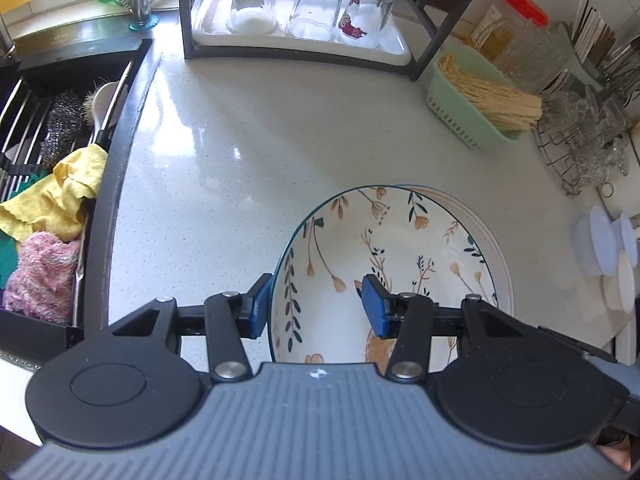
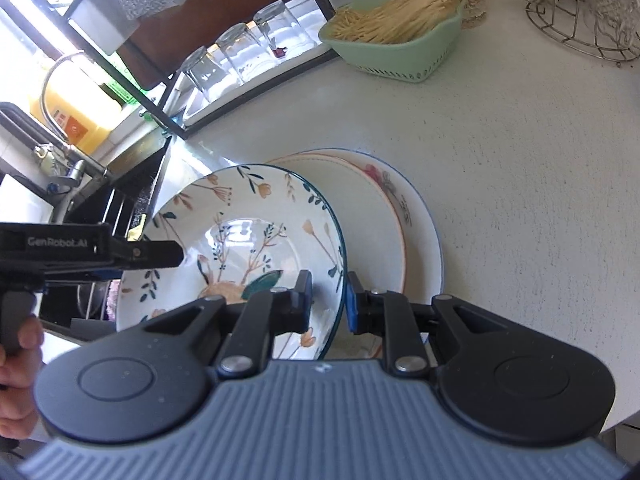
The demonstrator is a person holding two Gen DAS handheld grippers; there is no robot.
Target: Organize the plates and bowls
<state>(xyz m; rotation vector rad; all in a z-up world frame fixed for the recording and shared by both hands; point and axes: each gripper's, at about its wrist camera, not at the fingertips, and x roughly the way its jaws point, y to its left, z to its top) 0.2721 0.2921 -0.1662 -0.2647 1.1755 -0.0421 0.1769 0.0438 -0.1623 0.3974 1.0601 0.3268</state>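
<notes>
White speckled stone makes up the counter (image 1: 224, 168), and the floral bowl (image 2: 256, 236) serves as the landmark on it. This deep bowl, painted with orange flowers and dark leaves and edged in blue, sits tilted on a stack of flatter plates (image 2: 404, 216) that show behind and to the right of it. The right gripper (image 2: 327, 300) is clamped on the bowl's near right rim, one blue pad inside the wall and the other outside. The left gripper (image 1: 316, 306) straddles the bowl's left rim with its jaws about half apart: one pad (image 1: 259, 307) stands just outside the wall, the other (image 1: 376, 307) over the inside, and I cannot tell whether either presses on it. A person's hand (image 2: 18, 364) holds that gripper's handle. Left of the bowl, past the counter's dark edge, lies the sink (image 1: 48, 128) with a yellow cloth (image 1: 60, 196) and a pink one (image 1: 42, 280). Beyond the bowl, three upturned glasses (image 1: 312, 4) stand on a white tray (image 1: 396, 46) under a dark rack. Beyond and to the right of the bowl sits a green basket (image 1: 460, 112) of pale sticks.
</notes>
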